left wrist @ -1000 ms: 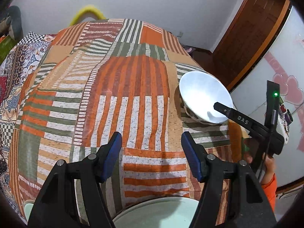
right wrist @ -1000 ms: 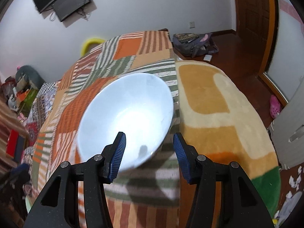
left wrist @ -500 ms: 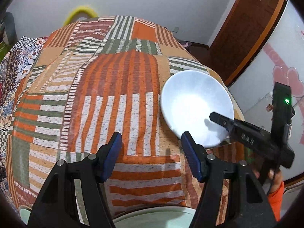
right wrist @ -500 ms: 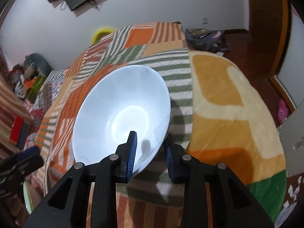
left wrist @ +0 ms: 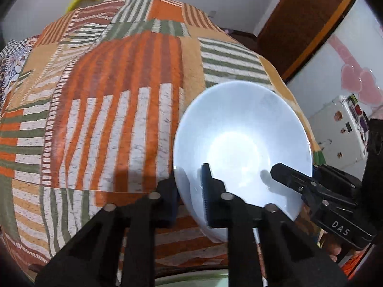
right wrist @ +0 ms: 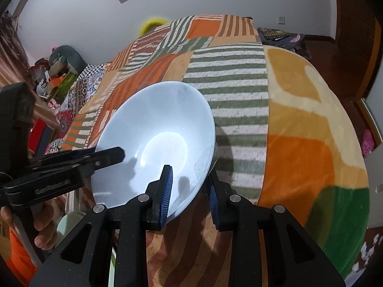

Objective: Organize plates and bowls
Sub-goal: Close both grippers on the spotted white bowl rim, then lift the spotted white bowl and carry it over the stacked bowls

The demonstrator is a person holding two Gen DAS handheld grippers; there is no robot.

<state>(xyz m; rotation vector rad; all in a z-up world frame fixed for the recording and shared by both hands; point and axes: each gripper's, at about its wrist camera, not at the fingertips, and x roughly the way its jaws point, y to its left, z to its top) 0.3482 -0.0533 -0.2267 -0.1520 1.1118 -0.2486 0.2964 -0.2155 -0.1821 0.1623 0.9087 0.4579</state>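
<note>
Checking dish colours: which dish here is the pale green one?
The plate at the left view's bottom edge, under the gripper; the clamped bowl is white.

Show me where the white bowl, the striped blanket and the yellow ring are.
white bowl [right wrist: 153,124], right wrist view, on its inner wall.
striped blanket [left wrist: 115,76], left wrist view, on an orange-striped patch.
yellow ring [right wrist: 153,24], right wrist view, on its top arc.
</note>
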